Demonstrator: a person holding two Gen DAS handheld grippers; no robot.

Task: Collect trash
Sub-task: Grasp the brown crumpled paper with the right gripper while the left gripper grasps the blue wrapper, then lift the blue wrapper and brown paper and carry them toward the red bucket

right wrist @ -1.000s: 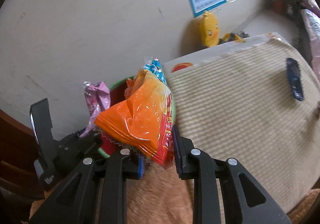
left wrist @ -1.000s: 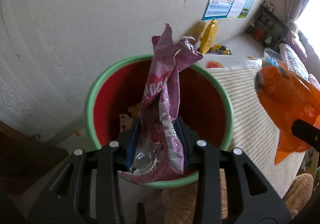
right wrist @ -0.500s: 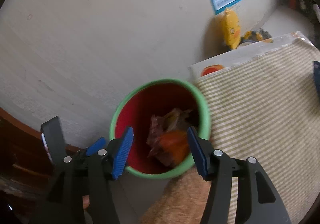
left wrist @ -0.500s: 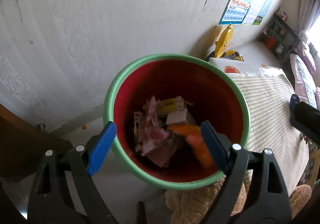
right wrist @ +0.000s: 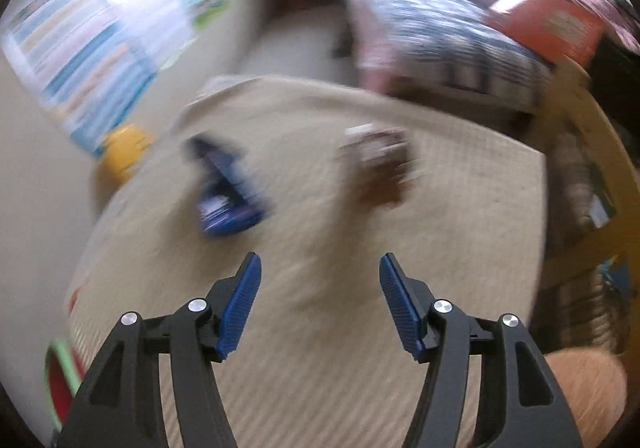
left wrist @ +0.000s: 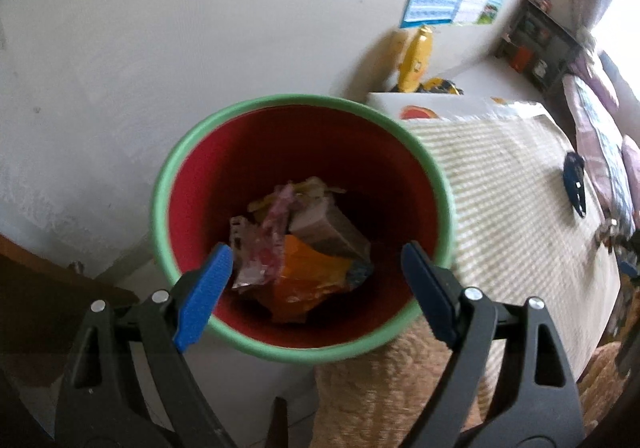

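A red bin with a green rim (left wrist: 188,143) stands by the wall. Inside lie the pink wrapper (left wrist: 272,224), the orange bag (left wrist: 308,280) and other trash. My left gripper (left wrist: 316,280) is open and empty just above the bin's near rim. My right gripper (right wrist: 320,300) is open and empty over the striped mat (right wrist: 360,348). A blue wrapper (right wrist: 228,183) and a brown-and-white wrapper (right wrist: 380,163) lie on the mat ahead of it, both blurred. The blue wrapper also shows in the left wrist view (left wrist: 574,183). The bin's edge (right wrist: 60,372) sits at the lower left of the right wrist view.
A yellow toy (left wrist: 418,55) leans on the wall under a poster (left wrist: 436,3). A white box (left wrist: 448,107) sits behind the mat. A bed with patterned covers (right wrist: 440,31) lies beyond. A furry tan cushion (left wrist: 392,376) is near the bin.
Both grippers opened and dropped the pink wrapper and the orange bag into the bin. The right gripper has since swung right, away from the bin, toward the mat.
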